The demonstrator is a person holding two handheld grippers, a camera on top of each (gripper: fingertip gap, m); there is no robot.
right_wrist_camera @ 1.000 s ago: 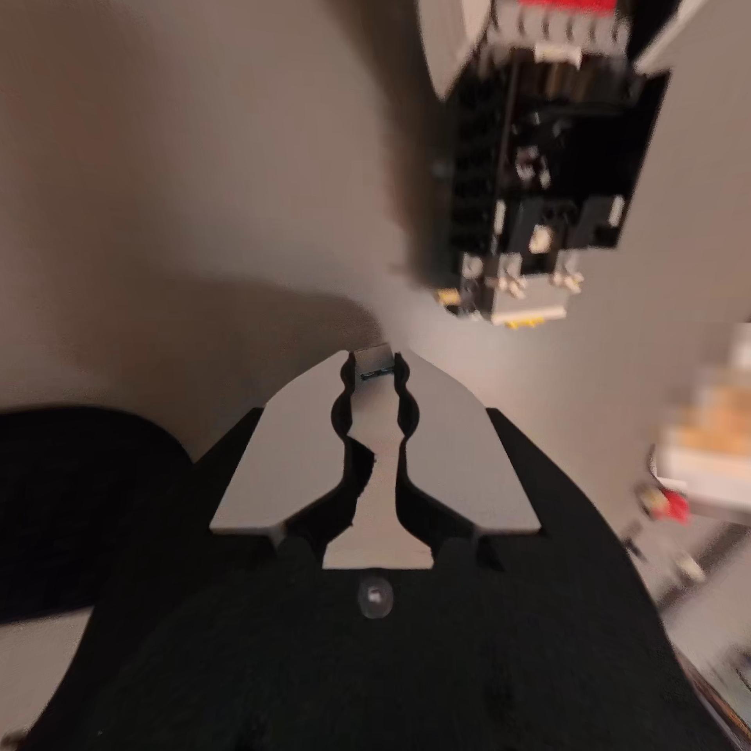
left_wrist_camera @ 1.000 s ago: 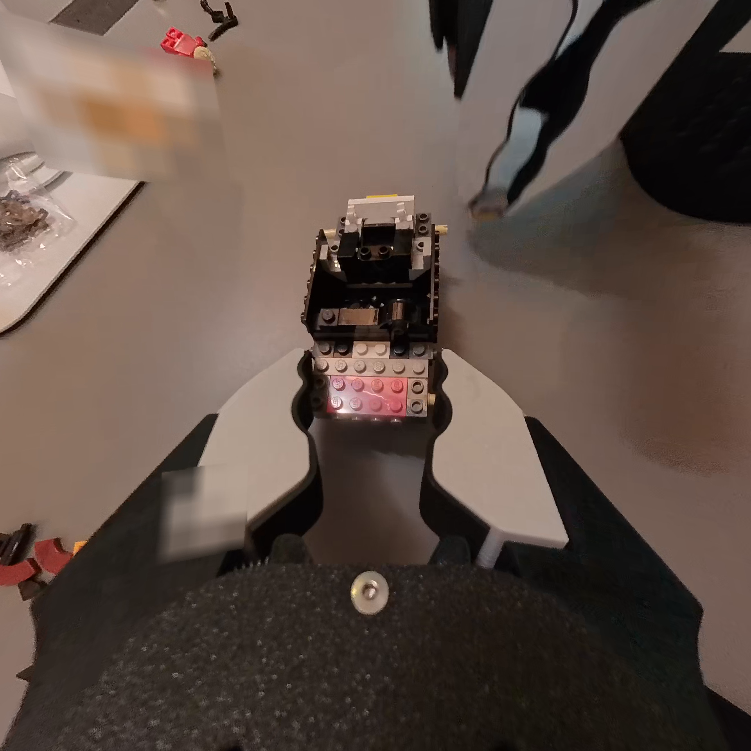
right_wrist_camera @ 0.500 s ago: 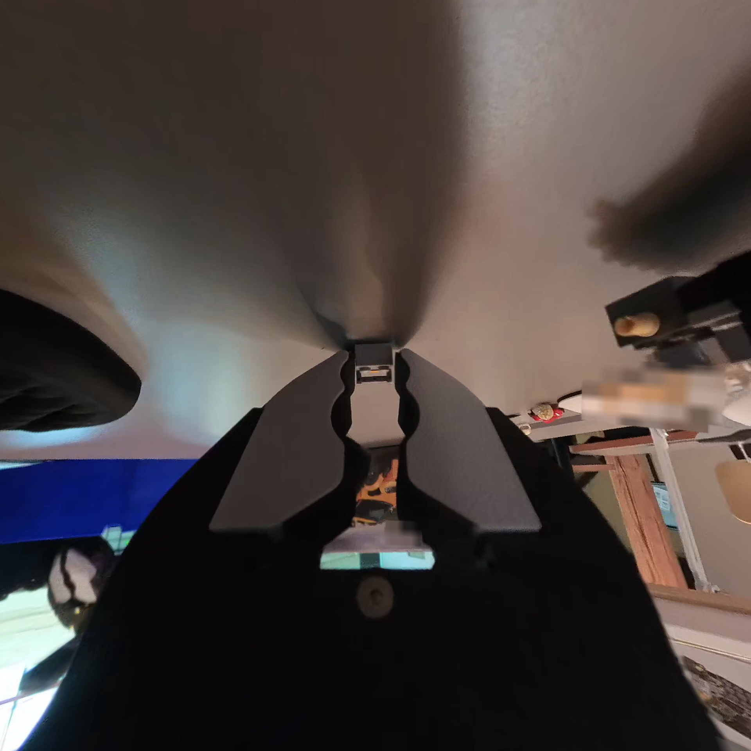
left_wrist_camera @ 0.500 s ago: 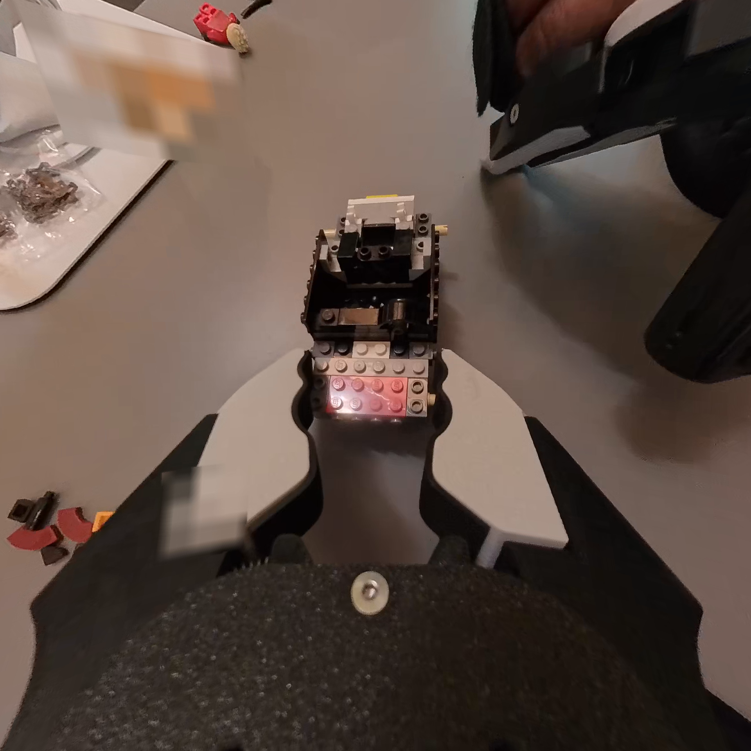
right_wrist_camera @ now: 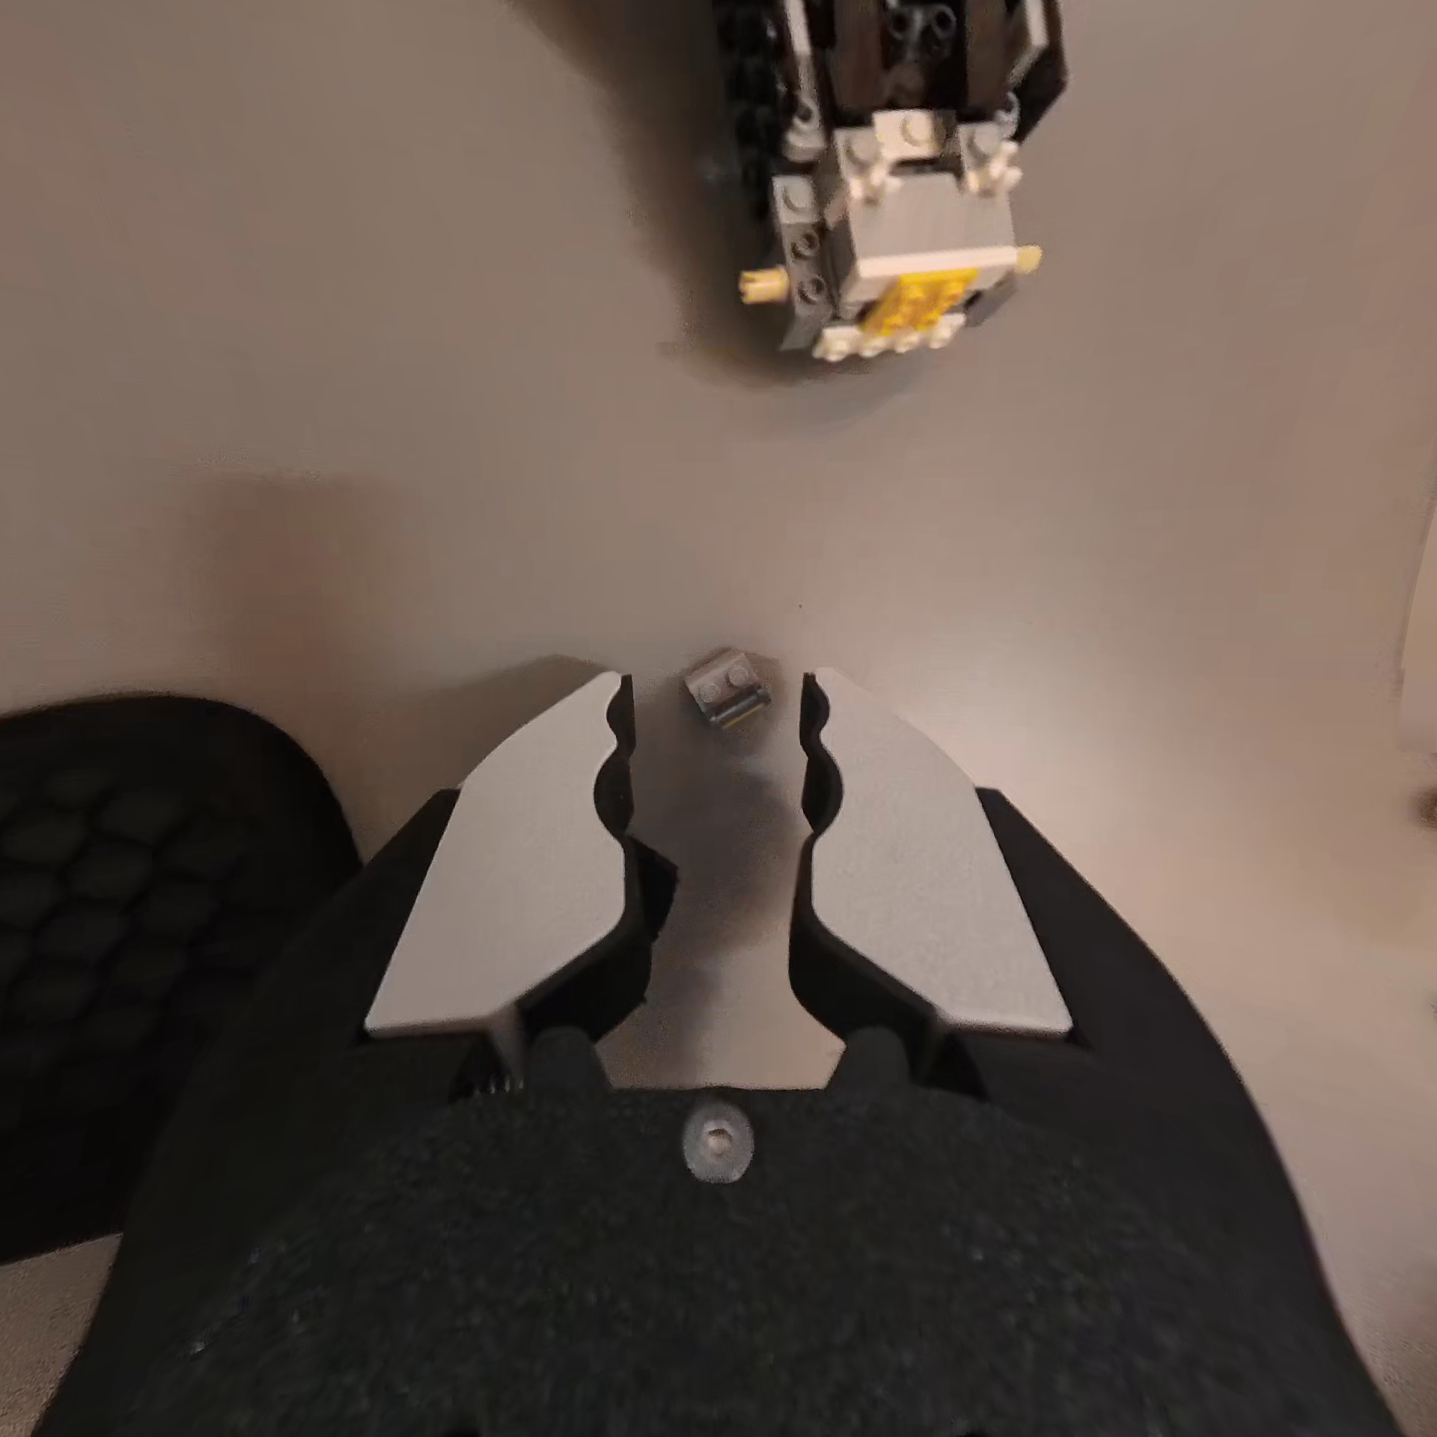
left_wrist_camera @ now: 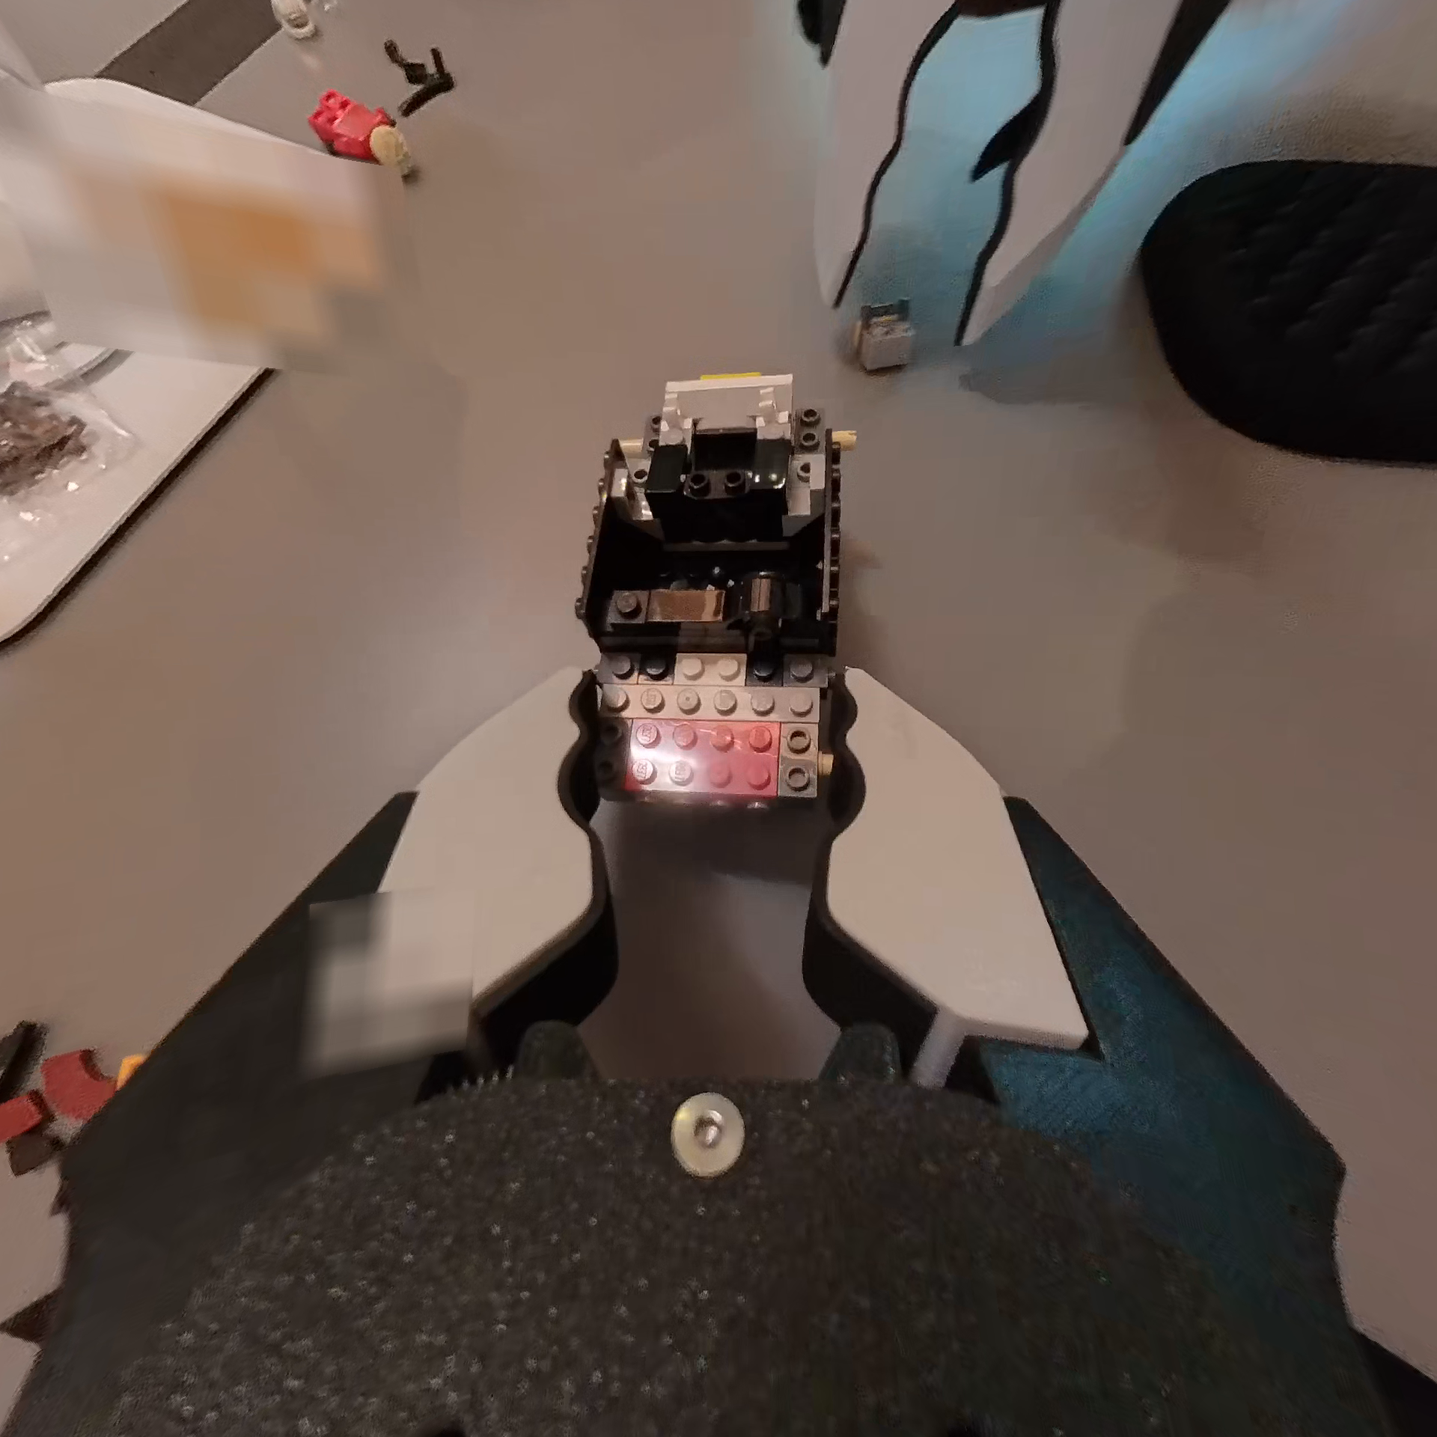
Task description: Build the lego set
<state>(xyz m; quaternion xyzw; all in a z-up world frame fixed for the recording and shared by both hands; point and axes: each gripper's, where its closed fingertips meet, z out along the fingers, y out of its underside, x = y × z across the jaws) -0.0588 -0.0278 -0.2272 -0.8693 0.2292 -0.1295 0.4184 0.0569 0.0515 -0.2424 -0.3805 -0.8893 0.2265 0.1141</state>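
Note:
A black, grey and red lego model (left_wrist_camera: 711, 591) rests on the grey table. My left gripper (left_wrist_camera: 711, 731) is shut on its near end, fingers against the red and grey bricks. The model also shows at the top of the right wrist view (right_wrist_camera: 894, 194), yellow tile facing me. My right gripper (right_wrist_camera: 715, 700) is open, fingers spread to either side of a small grey lego piece (right_wrist_camera: 727, 690) that lies loose on the table. The same piece shows in the left wrist view (left_wrist_camera: 885, 334), under the blurred right gripper (left_wrist_camera: 972, 155).
A white tray (left_wrist_camera: 117, 435) with bagged dark pieces lies at the left. A red lego figure (left_wrist_camera: 354, 128) and black bits lie at the far left. Red and black loose parts (left_wrist_camera: 54, 1089) lie at the near left. A black padded object (left_wrist_camera: 1306, 303) sits at the right. Across from one pair of fingers to the other is roughly 15 cm. To reach the red lego figure (left_wrist_camera: 354, 128) in a straight line is about 20 cm for my right fingers, about 25 cm for my left.
My right gripper held the small grey piece, swung over the table, then opened and left the piece lying on the table. The left gripper keeps its hold on the model.

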